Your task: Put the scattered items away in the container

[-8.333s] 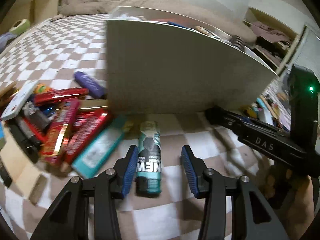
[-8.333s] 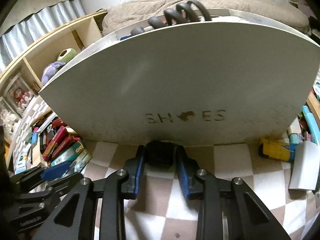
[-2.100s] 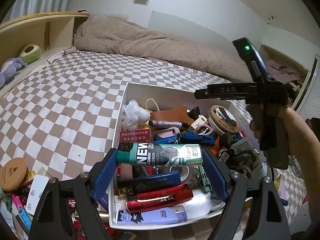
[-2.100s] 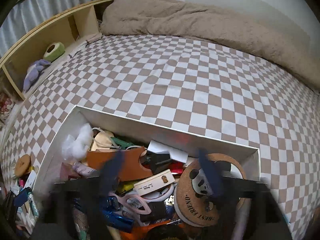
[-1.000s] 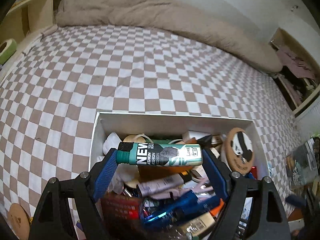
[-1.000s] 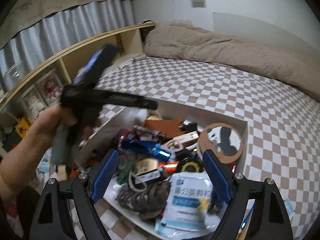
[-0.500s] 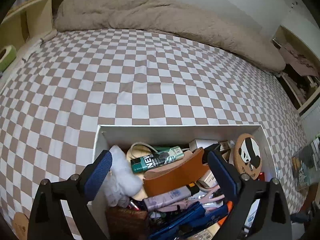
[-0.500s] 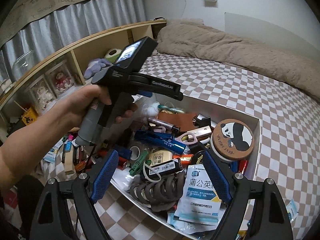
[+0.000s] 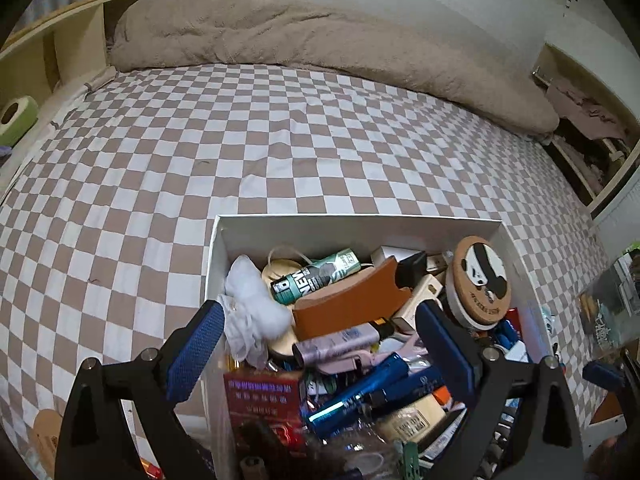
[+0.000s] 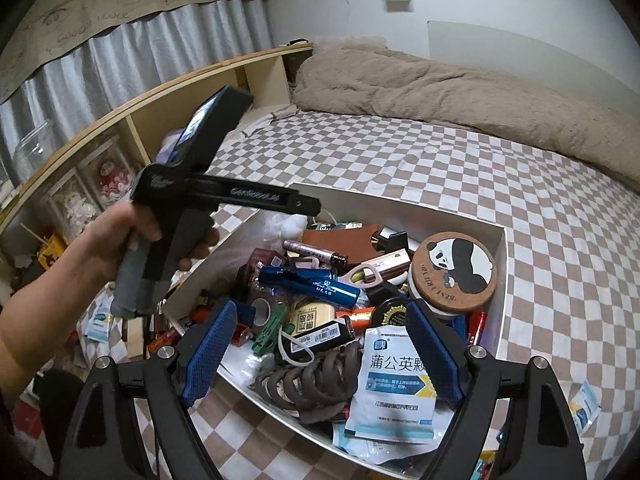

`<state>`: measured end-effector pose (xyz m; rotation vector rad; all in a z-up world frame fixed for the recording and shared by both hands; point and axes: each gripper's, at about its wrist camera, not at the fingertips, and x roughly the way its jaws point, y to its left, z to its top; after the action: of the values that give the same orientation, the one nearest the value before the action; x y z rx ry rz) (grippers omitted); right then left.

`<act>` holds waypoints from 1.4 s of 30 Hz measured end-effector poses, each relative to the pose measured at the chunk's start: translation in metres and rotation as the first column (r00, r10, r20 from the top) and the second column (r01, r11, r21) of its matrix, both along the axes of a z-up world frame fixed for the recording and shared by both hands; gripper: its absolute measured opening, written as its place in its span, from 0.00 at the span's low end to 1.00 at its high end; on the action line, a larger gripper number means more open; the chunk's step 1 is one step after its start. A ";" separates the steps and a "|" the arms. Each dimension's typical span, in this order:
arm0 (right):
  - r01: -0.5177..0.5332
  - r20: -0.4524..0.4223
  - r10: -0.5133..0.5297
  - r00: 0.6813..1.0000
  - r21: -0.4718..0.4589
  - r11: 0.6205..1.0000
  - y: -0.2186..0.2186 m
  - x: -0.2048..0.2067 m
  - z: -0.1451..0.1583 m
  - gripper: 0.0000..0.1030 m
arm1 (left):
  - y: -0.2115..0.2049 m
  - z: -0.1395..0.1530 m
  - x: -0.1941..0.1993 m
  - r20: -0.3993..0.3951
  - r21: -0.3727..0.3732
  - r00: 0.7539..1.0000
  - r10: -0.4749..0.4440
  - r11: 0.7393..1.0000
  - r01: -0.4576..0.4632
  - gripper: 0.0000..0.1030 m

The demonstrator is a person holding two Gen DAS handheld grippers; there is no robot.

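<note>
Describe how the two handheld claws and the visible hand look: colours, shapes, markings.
Each claw, left claw and right claw, has black angular arms with silver bolts and two blue, knurled finger pads. Seen from the right wrist view, the left unit is a black pistol-grip body with faint lettering on its bar and a screen-topped block, held in a bare hand; no sleeve shows.

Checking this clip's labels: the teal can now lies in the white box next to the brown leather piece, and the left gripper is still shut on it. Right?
Not quite. The teal can does lie in the white box beside the brown leather piece, but the left gripper is open, its fingers spread wide and holding nothing. The left wrist view shows this.
</note>
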<state>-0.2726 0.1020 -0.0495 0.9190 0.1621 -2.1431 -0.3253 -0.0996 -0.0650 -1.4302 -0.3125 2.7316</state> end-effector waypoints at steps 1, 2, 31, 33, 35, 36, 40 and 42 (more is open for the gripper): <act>0.005 -0.002 -0.005 1.000 -0.003 1.000 0.001 0.001 0.001 0.84 | 0.001 0.003 0.003 -0.008 -0.004 1.000 0.001 1.000 -0.001 0.94; 0.010 -0.003 -0.010 1.000 -0.007 1.000 0.002 0.001 0.002 0.84 | 0.001 0.005 0.006 -0.016 -0.009 1.000 0.002 1.000 -0.003 0.94; 0.161 -0.182 -0.172 0.968 -0.075 0.984 0.041 0.056 0.044 1.00 | 0.001 0.070 0.135 -0.294 -0.081 0.954 0.050 0.994 -0.077 1.00; 0.174 -0.183 -0.187 0.965 -0.081 0.981 0.046 0.060 0.046 1.00 | 0.004 0.076 0.147 -0.309 -0.088 0.950 0.044 0.993 -0.075 1.00; 0.185 -0.192 -0.198 0.961 -0.083 0.979 0.049 0.066 0.048 1.00 | 0.007 0.082 0.160 -0.325 -0.092 0.945 0.040 0.993 -0.073 1.00; 0.190 -0.199 -0.203 0.959 -0.082 0.978 0.050 0.069 0.049 1.00 | 0.008 0.086 0.167 -0.334 -0.093 0.942 0.037 0.993 -0.072 1.00; 0.207 -0.225 -0.220 0.949 -0.082 0.975 0.055 0.085 0.054 1.00 | 0.013 0.096 0.190 -0.359 -0.093 0.933 0.029 0.993 -0.067 1.00; 0.212 -0.233 -0.227 0.946 -0.086 0.973 0.058 0.092 0.056 1.00 | 0.017 0.100 0.200 -0.366 -0.095 0.930 0.027 0.993 -0.066 1.00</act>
<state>-0.1802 0.1600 0.0061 0.6634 0.1195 -2.4520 -0.1257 -0.0831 0.0353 -0.9082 -0.1872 3.0138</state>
